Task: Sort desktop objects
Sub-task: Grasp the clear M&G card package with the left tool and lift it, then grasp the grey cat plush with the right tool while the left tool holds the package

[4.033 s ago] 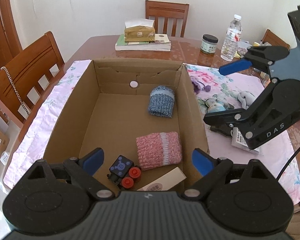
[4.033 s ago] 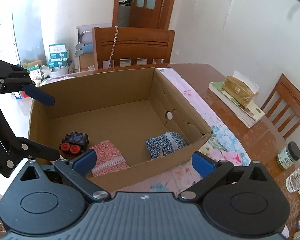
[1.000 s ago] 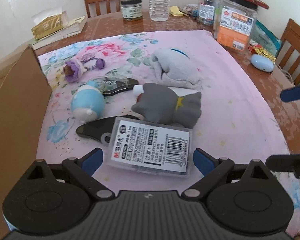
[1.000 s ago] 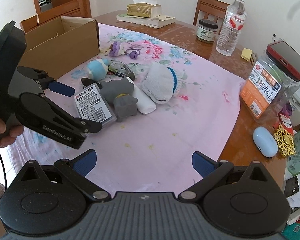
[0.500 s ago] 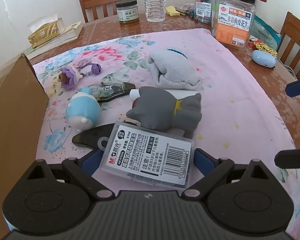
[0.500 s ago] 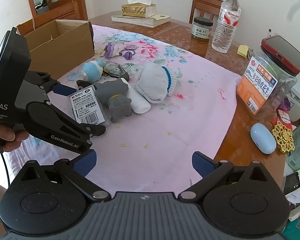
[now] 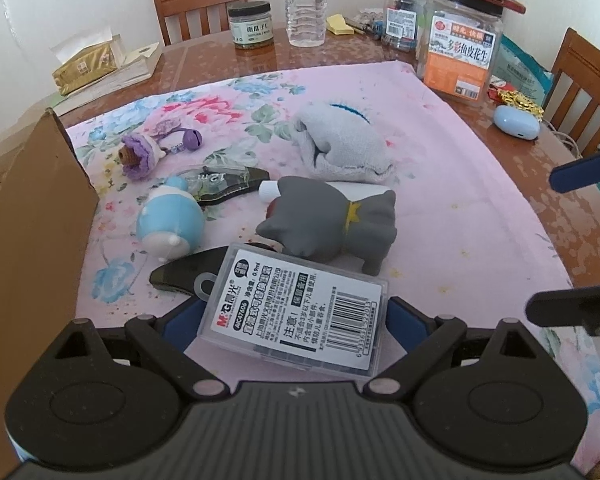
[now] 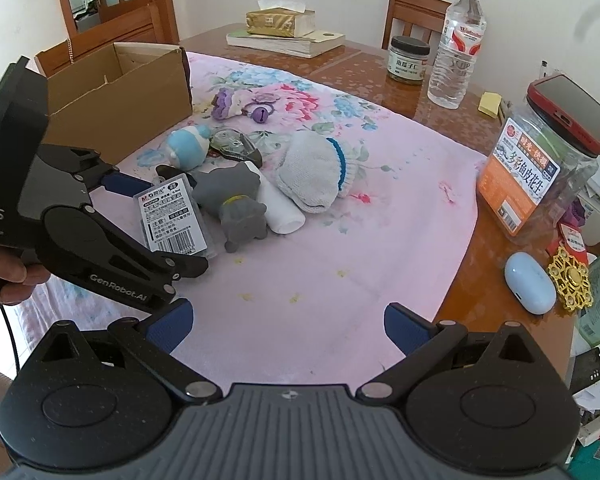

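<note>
1. Clear plastic case (image 7: 297, 312) is lying on pink cloth (image 7: 452, 216), near grey toy (image 7: 332, 220).
2. Left gripper (image 7: 287, 316) is straddling it, fingers apart.
3. Right gripper (image 8: 285, 330) is hovering, fingers apart, empty.

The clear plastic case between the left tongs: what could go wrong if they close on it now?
1. The clear plastic case rests partly on a dark curved item, so it may tilt or slip from the left tongs.
2. The grey toy lies right behind the case and may get pushed.
</note>
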The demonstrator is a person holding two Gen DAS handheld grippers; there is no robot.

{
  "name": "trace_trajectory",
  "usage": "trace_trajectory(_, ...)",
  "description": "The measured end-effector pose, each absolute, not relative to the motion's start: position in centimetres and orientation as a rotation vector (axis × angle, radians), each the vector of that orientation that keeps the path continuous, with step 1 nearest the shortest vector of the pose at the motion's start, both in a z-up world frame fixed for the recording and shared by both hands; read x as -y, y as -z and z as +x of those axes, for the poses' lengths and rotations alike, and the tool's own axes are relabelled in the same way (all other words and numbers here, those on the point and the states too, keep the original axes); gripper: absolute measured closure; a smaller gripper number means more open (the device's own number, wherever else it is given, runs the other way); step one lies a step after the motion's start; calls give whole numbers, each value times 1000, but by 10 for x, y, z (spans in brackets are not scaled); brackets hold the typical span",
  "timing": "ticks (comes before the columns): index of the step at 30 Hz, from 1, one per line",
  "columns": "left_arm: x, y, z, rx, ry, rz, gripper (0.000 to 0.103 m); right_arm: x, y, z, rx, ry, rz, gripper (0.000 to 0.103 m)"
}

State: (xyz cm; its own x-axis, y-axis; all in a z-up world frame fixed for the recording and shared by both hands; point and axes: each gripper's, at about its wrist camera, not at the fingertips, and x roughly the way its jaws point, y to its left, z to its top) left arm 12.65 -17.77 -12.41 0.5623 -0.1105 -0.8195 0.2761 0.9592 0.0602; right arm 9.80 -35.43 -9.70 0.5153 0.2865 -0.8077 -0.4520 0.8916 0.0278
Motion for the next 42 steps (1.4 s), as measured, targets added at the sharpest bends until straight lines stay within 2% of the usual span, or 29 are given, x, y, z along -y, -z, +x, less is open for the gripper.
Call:
trace_trajectory(18,141,78,105,-921,225,162,8,329,90,131,-886,-489,-265,0)
trace_trajectory(29,119,45,97,-891,215,170,8,313,90,159,-895,-451,-197,0)
trace_trajectory(42,94,31,92,-890,186,203,8,285,90,195,-894,-378,-165,0)
